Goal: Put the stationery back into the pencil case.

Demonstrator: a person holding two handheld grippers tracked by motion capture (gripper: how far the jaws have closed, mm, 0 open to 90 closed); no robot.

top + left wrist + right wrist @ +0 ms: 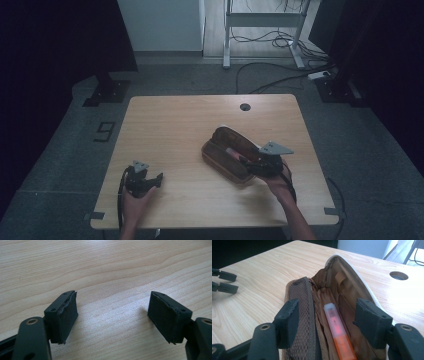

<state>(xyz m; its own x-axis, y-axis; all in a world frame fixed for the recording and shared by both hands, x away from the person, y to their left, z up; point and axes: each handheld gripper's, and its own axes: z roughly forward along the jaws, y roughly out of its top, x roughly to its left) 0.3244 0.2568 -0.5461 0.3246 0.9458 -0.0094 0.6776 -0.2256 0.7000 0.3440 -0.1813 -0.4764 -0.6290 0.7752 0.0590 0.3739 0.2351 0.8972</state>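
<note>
The case (pixel 231 152) is an open brown pencil case lying on the right half of the table (pixel 175 130). In the high view its long axis runs diagonally, from the far left end near the table's middle to the near right end at the right gripper (pixel 250 165). The lid stands open along the far side; a mesh pocket (pixel 300 315) lines the near half.

The marker (pixel 338 331) lies inside the case, parallel to the case's long axis. Its pale pink cap end points away from the right gripper, toward the far end of the case; its orange body points toward the gripper. A small label on the cap is too blurred to read. No other writing is legible on the case.

Right gripper: jaws apart, one on either side of the case interior, with the marker between them but untouched by either pad.

Left gripper (pixel 150 181): jaws wide apart and empty, over bare wood at the near left of the table, well apart from the case.

A round cable hole (pixel 245 107) sits near the table's far edge.
</note>
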